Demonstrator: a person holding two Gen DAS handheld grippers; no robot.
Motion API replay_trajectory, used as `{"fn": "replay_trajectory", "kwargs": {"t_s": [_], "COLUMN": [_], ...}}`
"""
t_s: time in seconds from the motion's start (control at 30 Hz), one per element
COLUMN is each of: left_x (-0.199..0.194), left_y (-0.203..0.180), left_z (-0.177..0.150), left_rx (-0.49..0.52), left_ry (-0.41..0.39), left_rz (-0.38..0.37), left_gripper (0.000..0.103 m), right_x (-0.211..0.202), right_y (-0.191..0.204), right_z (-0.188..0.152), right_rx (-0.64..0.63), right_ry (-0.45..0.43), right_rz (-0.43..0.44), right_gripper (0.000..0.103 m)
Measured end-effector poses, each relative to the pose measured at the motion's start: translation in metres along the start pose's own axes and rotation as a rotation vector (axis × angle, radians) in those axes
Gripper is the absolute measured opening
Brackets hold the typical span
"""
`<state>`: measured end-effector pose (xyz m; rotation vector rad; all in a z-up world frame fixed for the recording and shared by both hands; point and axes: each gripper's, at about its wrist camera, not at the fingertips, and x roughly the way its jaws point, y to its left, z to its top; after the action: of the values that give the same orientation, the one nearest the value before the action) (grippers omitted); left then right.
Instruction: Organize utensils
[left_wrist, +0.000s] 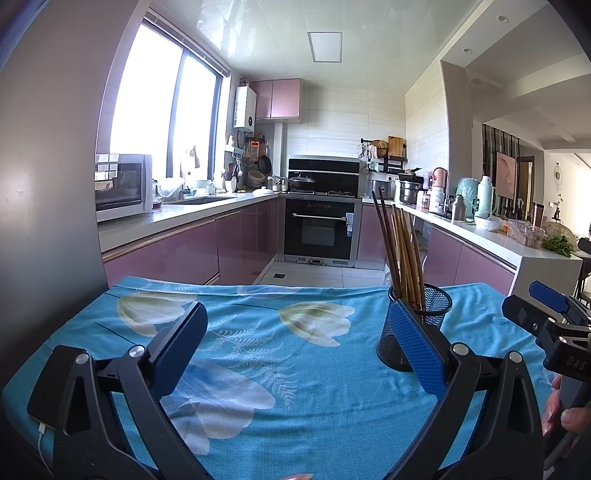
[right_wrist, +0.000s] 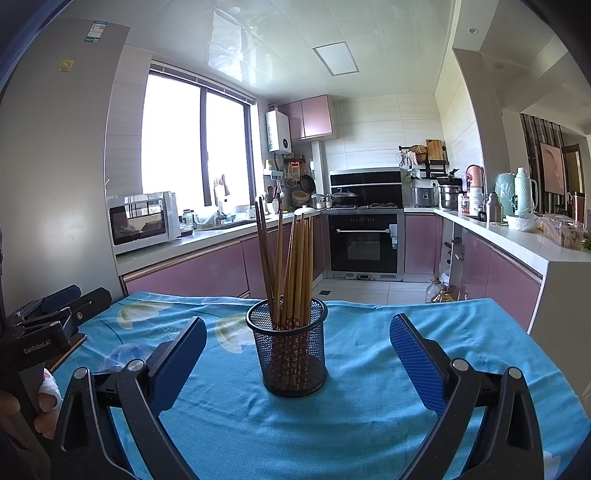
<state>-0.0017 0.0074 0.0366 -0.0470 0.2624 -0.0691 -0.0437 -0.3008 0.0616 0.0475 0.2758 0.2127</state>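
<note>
Left gripper (left_wrist: 297, 325): fingers (left_wrist: 417, 347) spread wide, nothing between them, only the blue flowered cloth (left_wrist: 258, 354) on the tabletop. Right gripper (right_wrist: 298, 339): fingers (right_wrist: 181, 362) also wide apart, empty. Black mesh cup (right_wrist: 291, 354) stands upright on the cloth between and just ahead of the right gripper's fingers, touching neither. From the left wrist view, the cup sits behind the right-hand finger. Wooden chopsticks (right_wrist: 291, 258) stand in the cup, leaning slightly. Beyond: oven (right_wrist: 364, 242), pink cabinets.

Blue floral cloth (right_wrist: 369, 406), microwave (right_wrist: 142, 221), oven (right_wrist: 364, 242).
</note>
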Motion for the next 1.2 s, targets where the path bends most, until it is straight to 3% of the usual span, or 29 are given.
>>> {"fn": "replay_trajectory", "kwargs": {"t_s": [1.2], "left_x": [-0.0002], "left_y": [-0.0024], "left_z": [-0.003], "left_rx": [0.002], "left_ry": [0.004], "left_rz": [-0.002], "left_gripper": [0.097], "right_x": [0.0003], "right_y": [-0.0013], "right_z": [-0.0048], "right_rx": [0.008], "right_ry": [0.0], "right_rz": [-0.006], "right_gripper": [0.096]}}
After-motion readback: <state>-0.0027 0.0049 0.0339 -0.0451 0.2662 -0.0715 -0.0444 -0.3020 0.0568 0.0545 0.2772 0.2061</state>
